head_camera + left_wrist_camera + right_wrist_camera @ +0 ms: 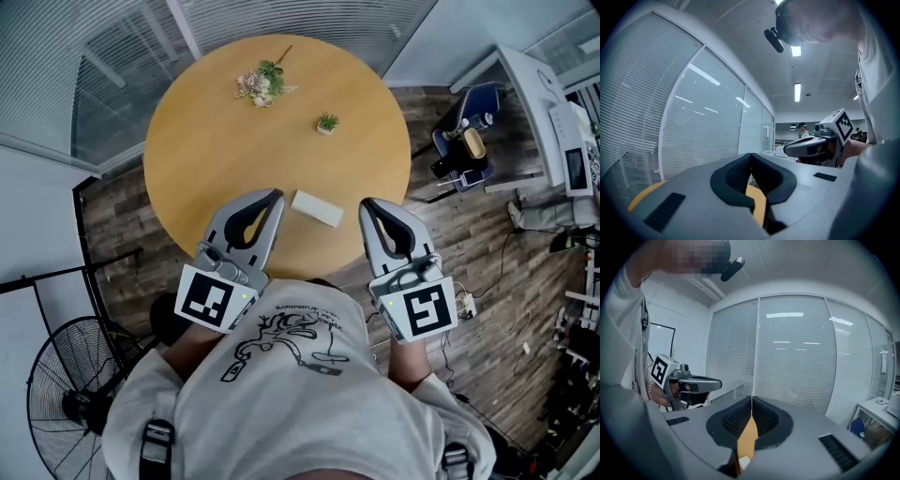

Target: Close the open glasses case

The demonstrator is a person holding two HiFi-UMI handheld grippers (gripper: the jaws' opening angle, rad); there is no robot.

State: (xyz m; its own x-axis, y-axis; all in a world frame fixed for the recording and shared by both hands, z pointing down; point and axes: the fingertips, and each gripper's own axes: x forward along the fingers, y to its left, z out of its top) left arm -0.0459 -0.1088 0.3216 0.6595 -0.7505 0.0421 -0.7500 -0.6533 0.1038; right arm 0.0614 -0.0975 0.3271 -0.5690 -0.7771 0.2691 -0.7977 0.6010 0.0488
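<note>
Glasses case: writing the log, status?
Left gripper shut, empty. Right gripper shut, empty. Glasses case looks closed, on table, untouched. Nothing blocking it.

A round wooden table [216, 141] carries three things. A small green plant [327, 123] stands near its middle. Beyond the plant and to its left, towards the far edge, lies a bunch of flowers [264, 84]. Nearer than the plant, close to the near edge, lies a white glasses case [317, 208].
</note>
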